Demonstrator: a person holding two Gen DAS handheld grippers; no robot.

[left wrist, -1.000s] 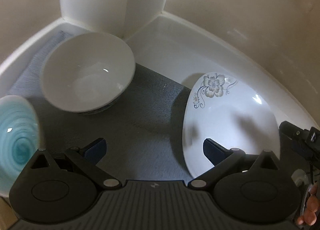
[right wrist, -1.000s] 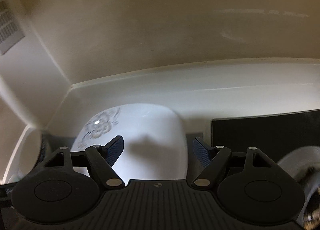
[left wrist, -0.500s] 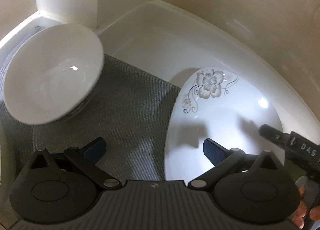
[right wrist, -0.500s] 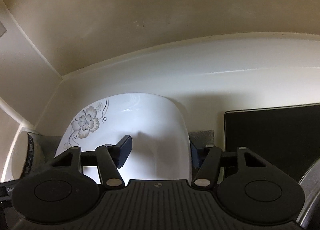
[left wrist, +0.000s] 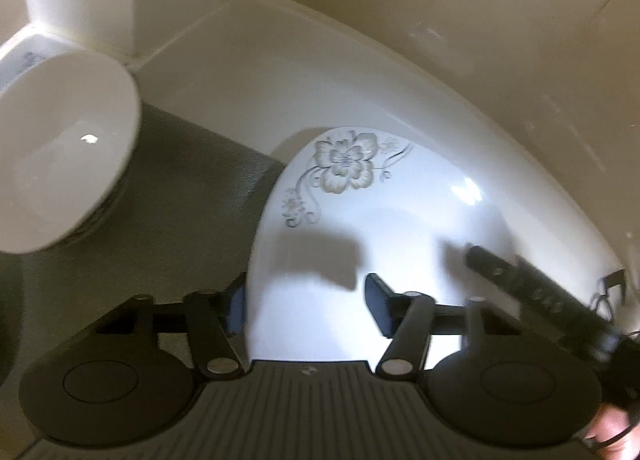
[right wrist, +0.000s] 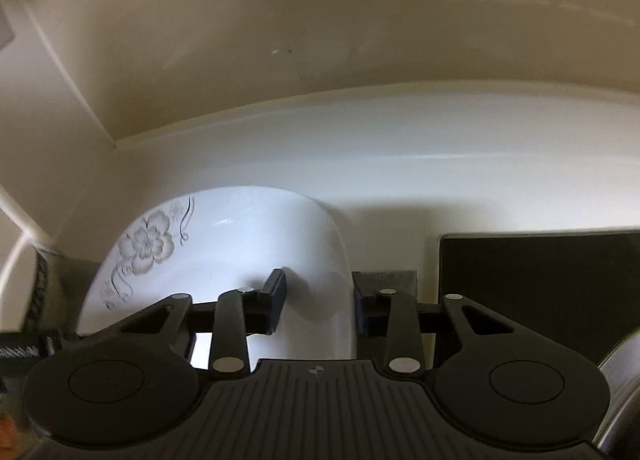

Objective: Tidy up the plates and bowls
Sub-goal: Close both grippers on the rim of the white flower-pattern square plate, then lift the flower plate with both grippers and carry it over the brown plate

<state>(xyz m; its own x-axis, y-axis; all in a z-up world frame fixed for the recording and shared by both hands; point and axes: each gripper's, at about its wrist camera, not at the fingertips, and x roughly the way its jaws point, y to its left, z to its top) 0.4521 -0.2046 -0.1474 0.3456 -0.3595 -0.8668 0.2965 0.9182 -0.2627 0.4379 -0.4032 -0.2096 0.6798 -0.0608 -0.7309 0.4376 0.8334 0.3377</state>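
While both sets of jaws are closing over opposite edges, the flowered plate [left wrist: 384, 219] is being taken up in a two-handed grip.

The plate is seen lying partly on the grey mat [left wrist: 192, 195], its far edge over the white ledge beyond; a white bowl [left wrist: 60, 147] is set on the mat, apart from the plate's left edge. The plate's left rim is straddled by the left gripper [left wrist: 306, 306], the right rim by the right gripper [right wrist: 320, 300], neither pad being clearly pressed home. A firm pinch is judged necessary before lifting. No legible writing is found.
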